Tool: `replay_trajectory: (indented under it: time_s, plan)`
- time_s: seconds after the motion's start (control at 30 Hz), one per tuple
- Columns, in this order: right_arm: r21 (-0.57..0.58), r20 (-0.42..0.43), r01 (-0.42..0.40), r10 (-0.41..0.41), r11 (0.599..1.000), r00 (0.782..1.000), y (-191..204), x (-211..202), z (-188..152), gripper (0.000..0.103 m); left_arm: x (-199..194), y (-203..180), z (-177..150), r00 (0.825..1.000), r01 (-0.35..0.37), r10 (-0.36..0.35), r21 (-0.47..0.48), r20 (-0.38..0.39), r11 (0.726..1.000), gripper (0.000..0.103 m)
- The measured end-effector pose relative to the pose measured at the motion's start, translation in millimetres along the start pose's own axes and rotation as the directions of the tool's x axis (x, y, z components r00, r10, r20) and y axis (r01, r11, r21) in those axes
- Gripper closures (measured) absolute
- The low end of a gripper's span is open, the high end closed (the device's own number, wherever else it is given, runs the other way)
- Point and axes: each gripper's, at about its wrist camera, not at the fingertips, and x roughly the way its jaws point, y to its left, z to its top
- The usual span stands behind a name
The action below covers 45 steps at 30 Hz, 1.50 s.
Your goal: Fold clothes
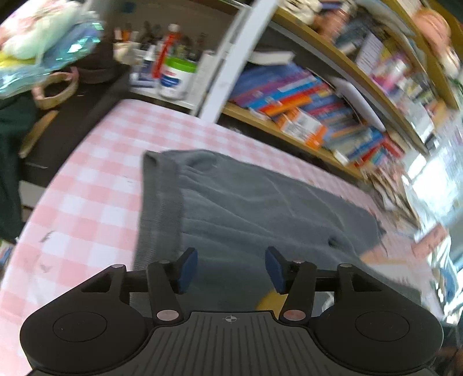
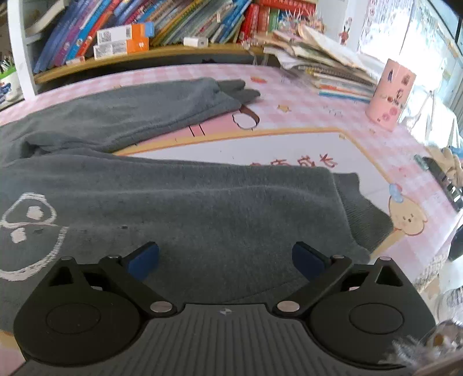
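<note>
Left gripper (image 1: 231, 267): black, with blue pads; its jaws are spread wide and hold nothing. It hangs over the near end of the clothes.
Clothes: soft grey knitted pants (image 1: 254, 208) lie flat on the pink-and-white checked table cover (image 1: 95, 176). The ribbed waistband (image 1: 162, 199) is on the left. A white chalky drawing (image 2: 29, 231) marks the near left part.
Pant legs: the far leg (image 2: 130, 115) and the near leg (image 2: 217, 196) both stretch right, apart at the ends.
Right gripper (image 2: 225, 259): jaws wide open, holding nothing, over the near leg.
Far right: a pink printed cup (image 2: 390, 95) stands beside a messy pile of notebooks (image 2: 324, 66).
Far side: a wooden shelf of bright books (image 2: 173, 23).
</note>
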Motion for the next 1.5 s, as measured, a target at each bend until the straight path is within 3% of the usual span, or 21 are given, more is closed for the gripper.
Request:
replay_trajectory:
  time_s: [0.23, 0.33, 0.5, 0.93, 1.17, 1.5]
  plan:
    - [0.03, 0.039, 0.018, -0.019, 0.999, 0.999, 0, -23, -4, 0.003, 10, -30, -5, 0.998, 0.06, -0.055, 0.13, -0.039, 0.99, 0.048]
    - [0.029, 0.038, 0.027, -0.028, 0.999, 0.999, 0, -28, -8, 0.003, 12, -34, -7, 0.997, 0.073, -0.067, 0.143, -0.046, 0.987, 0.04]
    - [0.026, 0.033, 0.037, -0.038, 0.999, 0.999, -3, -34, -11, 0.003, 19, -37, -11, 0.995, 0.077, -0.067, 0.129, -0.079, 0.989, 0.04]
    - [-0.081, 0.045, -0.051, 0.055, 0.995, 0.997, -13, -7, 14, 0.003, 41, -67, -16, 0.995, 0.001, 0.012, 0.121, -0.102, 0.993, 0.035]
    - [-0.116, 0.037, -0.127, 0.132, 0.985, 0.991, -37, 32, 47, 0.003, 51, -100, -20, 0.988, -0.129, 0.138, 0.124, -0.069, 0.984, 0.029]
    - [-0.191, 0.042, -0.246, 0.258, 0.95, 0.965, -68, 89, 104, 0.003, 49, -110, 8, 0.967, -0.25, 0.254, -0.092, 0.031, 0.964, 0.028]
